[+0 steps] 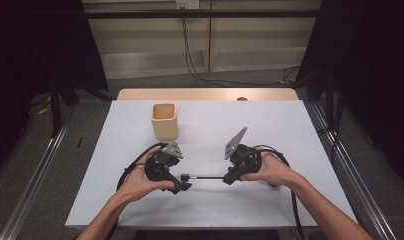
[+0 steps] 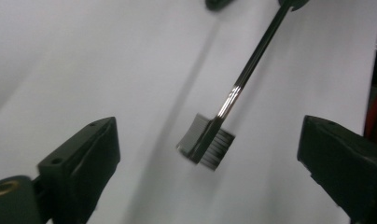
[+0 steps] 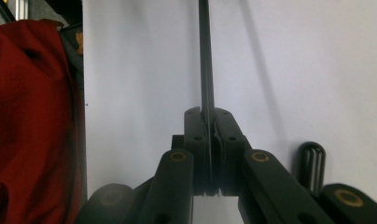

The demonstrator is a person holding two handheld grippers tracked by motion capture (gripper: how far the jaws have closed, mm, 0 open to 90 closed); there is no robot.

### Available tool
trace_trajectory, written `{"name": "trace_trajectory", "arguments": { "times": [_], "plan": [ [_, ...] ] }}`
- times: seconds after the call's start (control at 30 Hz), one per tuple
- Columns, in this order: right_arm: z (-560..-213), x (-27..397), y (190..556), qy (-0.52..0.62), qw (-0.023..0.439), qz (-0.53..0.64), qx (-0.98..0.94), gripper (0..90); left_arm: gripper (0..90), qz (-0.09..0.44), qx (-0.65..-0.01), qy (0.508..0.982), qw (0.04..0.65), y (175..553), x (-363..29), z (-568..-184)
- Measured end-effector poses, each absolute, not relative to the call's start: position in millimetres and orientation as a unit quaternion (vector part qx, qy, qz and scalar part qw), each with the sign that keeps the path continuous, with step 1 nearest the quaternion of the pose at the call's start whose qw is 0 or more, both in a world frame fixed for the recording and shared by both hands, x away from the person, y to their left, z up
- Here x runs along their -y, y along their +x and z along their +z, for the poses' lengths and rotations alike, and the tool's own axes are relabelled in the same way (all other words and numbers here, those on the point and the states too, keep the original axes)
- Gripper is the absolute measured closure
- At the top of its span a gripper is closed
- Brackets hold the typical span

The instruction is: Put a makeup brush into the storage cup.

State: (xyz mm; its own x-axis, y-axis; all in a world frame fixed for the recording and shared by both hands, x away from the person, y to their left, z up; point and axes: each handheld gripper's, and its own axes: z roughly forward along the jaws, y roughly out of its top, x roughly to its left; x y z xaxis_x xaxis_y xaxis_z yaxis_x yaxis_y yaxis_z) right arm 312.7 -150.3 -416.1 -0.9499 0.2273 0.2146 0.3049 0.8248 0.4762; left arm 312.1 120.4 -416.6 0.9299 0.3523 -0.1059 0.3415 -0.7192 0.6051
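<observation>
A thin dark rod [image 1: 205,177] hangs level just above the white table [image 1: 270,130] between the two hands. My right gripper [image 1: 229,178] is shut on one end of it; in the right gripper view the jaws [image 3: 210,116] pinch the rod [image 3: 205,56], which runs straight away from them. The other end carries a small ribbed grey head [image 2: 207,142]. That head sits between the wide-apart jaws of my left gripper [image 2: 210,128], touching neither pad. In the high view the left gripper [image 1: 184,186] is held at the rod's left end.
A beige square cup [image 1: 164,121] stands upright at the back left of the table. A red cloth [image 3: 32,116] hangs beyond the table edge. A short black ribbed cylinder [image 3: 311,161] lies beside the right gripper. Cables trail from both grippers toward the near edge.
</observation>
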Motion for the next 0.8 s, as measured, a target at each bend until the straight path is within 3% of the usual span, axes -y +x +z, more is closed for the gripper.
{"name": "trace_trajectory", "arguments": {
  "times": [0.37,0.8],
  "plan": [
    [-416,168,309,-0.176,0.062,-0.277,0.943,85.8,4.5,0.060,-0.237,0.894,0.376,300,-144,-413],
    [-424,182,303,-0.214,0.046,-0.313,0.924,85.8,4.5,0.065,-0.279,0.870,0.402,288,-173,-419]
  ]
}}
